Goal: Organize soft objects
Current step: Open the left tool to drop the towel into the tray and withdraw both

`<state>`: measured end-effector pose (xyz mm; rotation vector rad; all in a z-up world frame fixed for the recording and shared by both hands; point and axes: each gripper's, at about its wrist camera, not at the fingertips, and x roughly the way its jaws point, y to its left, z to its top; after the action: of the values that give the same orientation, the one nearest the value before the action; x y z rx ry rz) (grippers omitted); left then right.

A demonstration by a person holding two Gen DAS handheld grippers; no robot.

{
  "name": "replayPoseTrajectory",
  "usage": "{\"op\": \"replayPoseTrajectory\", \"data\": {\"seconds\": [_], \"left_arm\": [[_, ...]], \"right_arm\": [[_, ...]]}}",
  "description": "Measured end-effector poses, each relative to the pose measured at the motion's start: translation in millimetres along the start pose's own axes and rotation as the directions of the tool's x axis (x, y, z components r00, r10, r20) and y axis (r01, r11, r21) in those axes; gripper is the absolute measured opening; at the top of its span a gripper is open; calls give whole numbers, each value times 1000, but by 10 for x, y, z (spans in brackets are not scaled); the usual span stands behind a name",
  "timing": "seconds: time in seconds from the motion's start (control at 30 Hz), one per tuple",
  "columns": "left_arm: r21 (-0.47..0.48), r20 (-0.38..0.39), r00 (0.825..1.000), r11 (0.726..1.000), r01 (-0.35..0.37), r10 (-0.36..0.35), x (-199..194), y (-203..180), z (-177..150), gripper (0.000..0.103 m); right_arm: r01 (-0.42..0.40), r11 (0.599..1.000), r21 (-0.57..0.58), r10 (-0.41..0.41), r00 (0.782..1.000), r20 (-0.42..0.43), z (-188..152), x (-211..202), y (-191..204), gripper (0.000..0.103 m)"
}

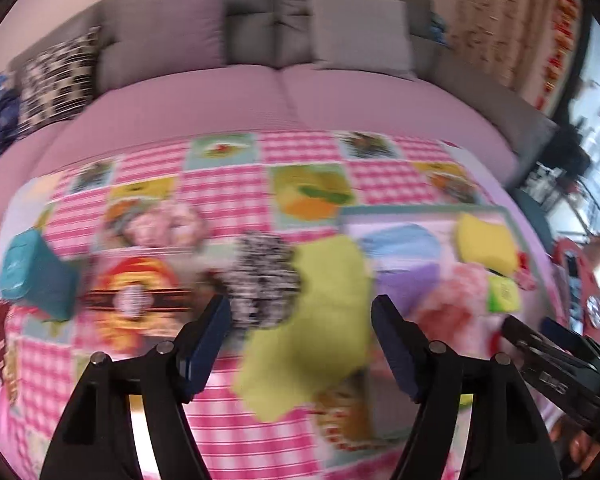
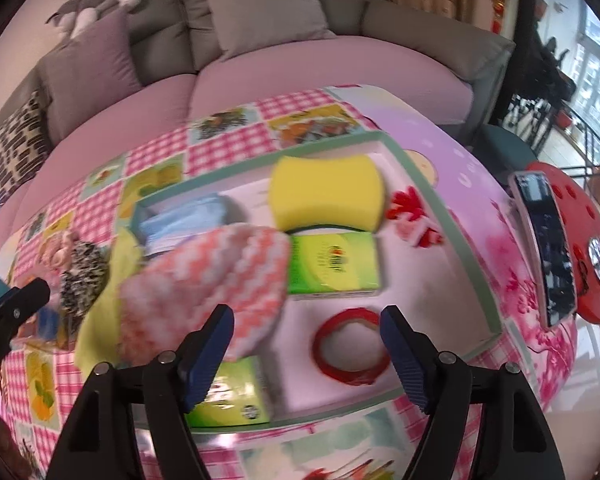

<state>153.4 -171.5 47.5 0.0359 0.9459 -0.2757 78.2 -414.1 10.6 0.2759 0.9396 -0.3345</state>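
Left gripper (image 1: 300, 320): jaws spread wide and holding nothing; it hangs over the pink checked tablecloth (image 1: 228, 196), pitched downward, the view smeared by blur.
Right gripper (image 2: 306, 330): jaws likewise wide apart and empty, hovering above the near part of the shallow tray (image 2: 428, 184); a red tape ring (image 2: 352, 350) lies on the tray floor between the fingers, untouched.
Yellow-green cloth (image 1: 324, 320): spread flat on the tablecloth below the left jaws, just outside the tray's left edge.
Speckled black-and-white soft item (image 1: 264, 276): touching the cloth's left side; too blurred to name.
Teal pack (image 1: 32, 272): further left on the tablecloth, well apart from the tray.
Pink zigzag cloth (image 2: 208, 280): bunched inside the tray, draped over its left portion.
Green tissue packs: one (image 2: 334, 266) mid-tray beside the pink cloth, another (image 2: 232, 396) at the near rim.
Yellow sponge (image 2: 326, 194): behind the middle pack, touching it.
Blue folded cloths (image 2: 188, 218): far left corner of the tray.
Phone (image 2: 548, 248): right of the tray, resting against a red round object (image 2: 580, 220).
Background: a sofa (image 1: 260, 92) with grey cushions (image 2: 260, 12).
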Motion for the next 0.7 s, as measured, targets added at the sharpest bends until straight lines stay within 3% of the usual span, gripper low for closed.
{"op": "replayPoseTrajectory", "data": {"seconds": [0.23,0.43,0.47,0.53,0.7], "left_arm": [[-142,3,992,982,-124,126,-119,723,20,79],[-244,-16,965,934,-259,263,-235,1292,-19,80],[-256,-20,957,924,-284,289,-251,1369,-36,83],[-278,-18,948,909,-309,317,-282,1491,-60,92],[-342,4,940,884,-319,341,-397,1756,-110,93]], "right_arm": [[-41,998,-54,43,998,36,-18,-129,281,82],[-79,990,-114,86,995,60,-42,-240,591,83],[-94,987,-133,102,993,60,-56,-247,670,85],[-113,980,-164,123,991,52,-93,-246,822,99],[-148,962,-229,164,985,53,-172,-250,1112,102]]}}
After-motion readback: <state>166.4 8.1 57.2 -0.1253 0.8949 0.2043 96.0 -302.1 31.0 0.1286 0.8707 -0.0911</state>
